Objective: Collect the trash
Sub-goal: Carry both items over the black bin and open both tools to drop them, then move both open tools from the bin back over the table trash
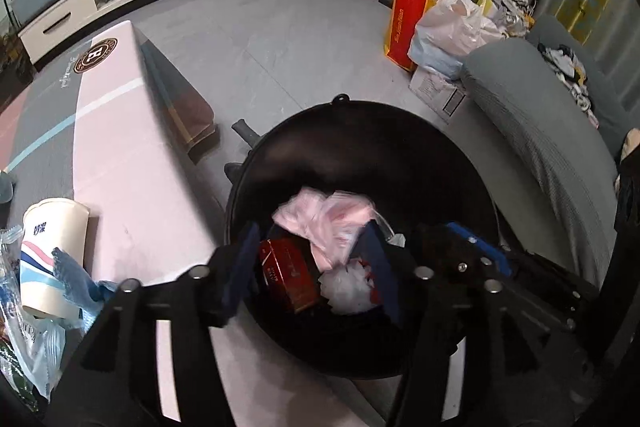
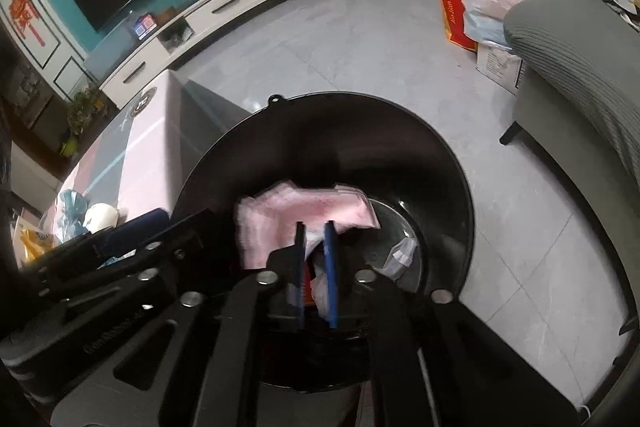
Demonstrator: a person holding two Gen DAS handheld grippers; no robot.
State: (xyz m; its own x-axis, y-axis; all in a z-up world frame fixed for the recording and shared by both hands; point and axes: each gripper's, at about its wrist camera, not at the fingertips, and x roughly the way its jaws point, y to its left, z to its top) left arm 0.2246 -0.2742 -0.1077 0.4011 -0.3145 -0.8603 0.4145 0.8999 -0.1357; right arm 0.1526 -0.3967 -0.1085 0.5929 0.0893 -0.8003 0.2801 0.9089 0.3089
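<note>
A round black trash bin (image 1: 360, 111) (image 2: 320, 99) stands on the floor beside the table. Inside it lie a pink plastic bag (image 1: 328, 219), a red box (image 1: 288, 271) and a crumpled white wrapper (image 1: 348, 287). My left gripper (image 1: 312, 247) hangs open over the bin, nothing touching its pads. In the right wrist view my right gripper (image 2: 314, 239) is above the bin too, its jaws a narrow gap apart with nothing pressed between them. The pink bag (image 2: 304, 207) looks blurred just beyond its tips. More white trash (image 2: 400, 251) lies at the bin's bottom.
A pink table (image 1: 120, 147) left of the bin holds a paper cup (image 1: 52, 255), a blue cloth (image 1: 76, 275) and wrappers (image 1: 28, 347). A grey sofa (image 1: 532, 131) stands to the right. A red bag (image 1: 404, 27) and a white plastic bag (image 1: 452, 27) sit on the floor beyond.
</note>
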